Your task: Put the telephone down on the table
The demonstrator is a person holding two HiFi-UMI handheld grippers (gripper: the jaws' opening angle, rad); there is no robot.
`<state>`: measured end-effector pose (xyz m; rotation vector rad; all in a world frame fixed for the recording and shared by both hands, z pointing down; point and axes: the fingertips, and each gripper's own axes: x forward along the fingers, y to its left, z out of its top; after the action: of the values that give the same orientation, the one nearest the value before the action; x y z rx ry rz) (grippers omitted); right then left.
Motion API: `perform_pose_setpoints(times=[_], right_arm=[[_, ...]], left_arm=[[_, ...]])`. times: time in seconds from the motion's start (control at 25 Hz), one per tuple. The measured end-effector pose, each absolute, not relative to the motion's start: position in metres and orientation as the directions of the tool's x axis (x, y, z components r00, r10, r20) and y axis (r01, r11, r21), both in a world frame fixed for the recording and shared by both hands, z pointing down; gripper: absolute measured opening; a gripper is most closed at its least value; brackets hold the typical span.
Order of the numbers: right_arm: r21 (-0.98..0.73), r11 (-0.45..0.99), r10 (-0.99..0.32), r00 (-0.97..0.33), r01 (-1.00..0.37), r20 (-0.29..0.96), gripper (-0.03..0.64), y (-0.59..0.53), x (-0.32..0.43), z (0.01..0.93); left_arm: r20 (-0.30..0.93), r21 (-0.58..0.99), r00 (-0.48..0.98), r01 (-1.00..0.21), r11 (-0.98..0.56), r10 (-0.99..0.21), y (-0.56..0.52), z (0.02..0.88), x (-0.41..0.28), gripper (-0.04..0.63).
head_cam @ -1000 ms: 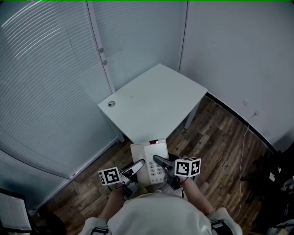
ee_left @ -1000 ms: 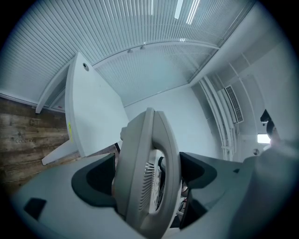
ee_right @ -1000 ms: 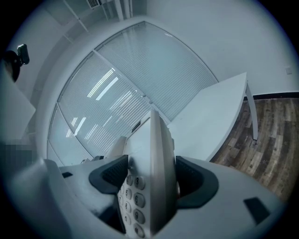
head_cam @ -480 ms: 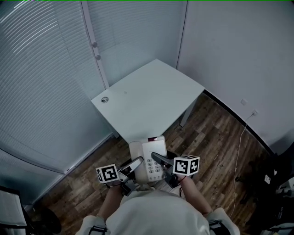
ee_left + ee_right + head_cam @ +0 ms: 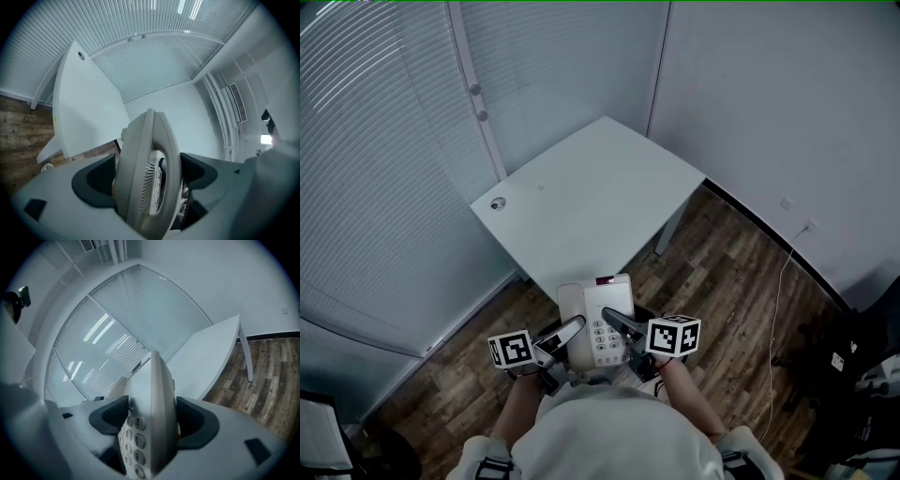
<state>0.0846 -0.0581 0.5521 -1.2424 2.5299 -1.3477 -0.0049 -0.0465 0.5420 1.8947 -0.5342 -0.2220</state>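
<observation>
A: Head view: where is the telephone [image 5: 602, 323]?
B: Above the floor, short of the table [image 5: 581, 202], between the left gripper [image 5: 569, 334] and the right gripper [image 5: 617, 325].
A: Gripper views?
B: Each claw is clamped on one side edge. The telephone is best carried level and lowered flat.

Left hand-held gripper [image 5: 575, 326], right hand-held gripper [image 5: 612, 319]: both clamped.

The telephone [image 5: 151, 411] keys bear digits, 3 among them.

White table [image 5: 591, 202] far centre, slatted blinds [image 5: 375, 187] left, plain grey wall [image 5: 769, 112] right, floor [image 5: 722, 272] near (dark wood planks).
</observation>
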Motion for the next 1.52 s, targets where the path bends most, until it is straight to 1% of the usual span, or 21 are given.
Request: perform_pose_setpoints(times=[0.28, 0.32, 0.44, 0.48, 0.6, 0.64, 0.92, 1.08, 1.24, 1.52], right_arm=[[-0.703, 0.308, -0.65, -0.682, -0.641, 0.337, 0.324, -0.088, 0.098, 0.552], [-0.7, 0.309, -0.648, -0.681, -0.644, 0.34, 0.324, -0.094, 0.1, 0.552], [-0.694, 0.309, -0.645, -0.68, -0.651, 0.35, 0.324, -0.117, 0.107, 0.555], [-0.694, 0.309, -0.643, -0.68, -0.651, 0.351, 0.324, -0.125, 0.109, 0.555], [-0.699, 0.313, -0.64, -0.687, -0.643, 0.345, 0.324, -0.145, 0.113, 0.553], [-0.701, 0.315, -0.639, -0.689, -0.64, 0.342, 0.324, -0.151, 0.114, 0.552], [-0.703, 0.322, -0.621, -0.702, -0.634, 0.348, 0.324, -0.203, 0.108, 0.551], [-0.709, 0.319, -0.609, -0.709, -0.629, 0.355, 0.324, -0.219, 0.105, 0.556], [-0.714, 0.318, -0.594, -0.718, -0.624, 0.362, 0.324, -0.239, 0.1, 0.561], [-0.719, 0.317, -0.578, -0.727, -0.619, 0.371, 0.324, -0.276, 0.098, 0.569]], left_arm=[[0.096, 0.923, 0.882, -0.253, -0.291, -0.461, -0.076, 0.542, 0.008, 0.405], [0.084, 0.929, 0.883, -0.237, -0.283, -0.462, -0.082, 0.542, 0.011, 0.405], [0.008, 0.966, 0.884, -0.128, -0.224, -0.468, -0.1, 0.536, 0.026, 0.405], [0.008, 0.966, 0.883, -0.127, -0.223, -0.469, -0.108, 0.536, 0.028, 0.405], [0.081, 0.931, 0.881, -0.234, -0.28, -0.466, -0.132, 0.543, 0.025, 0.405], [0.092, 0.925, 0.879, -0.25, -0.288, -0.467, -0.138, 0.542, 0.025, 0.405], [0.096, 0.928, 0.868, -0.256, -0.272, -0.488, -0.188, 0.541, 0.02, 0.405], [0.061, 0.954, 0.863, -0.199, -0.226, -0.502, -0.202, 0.539, 0.022, 0.405], [0.116, 0.933, 0.852, -0.27, -0.239, -0.511, -0.222, 0.551, 0.011, 0.405], [0.128, 0.933, 0.845, -0.28, -0.225, -0.519, -0.259, 0.558, 0.009, 0.405]])
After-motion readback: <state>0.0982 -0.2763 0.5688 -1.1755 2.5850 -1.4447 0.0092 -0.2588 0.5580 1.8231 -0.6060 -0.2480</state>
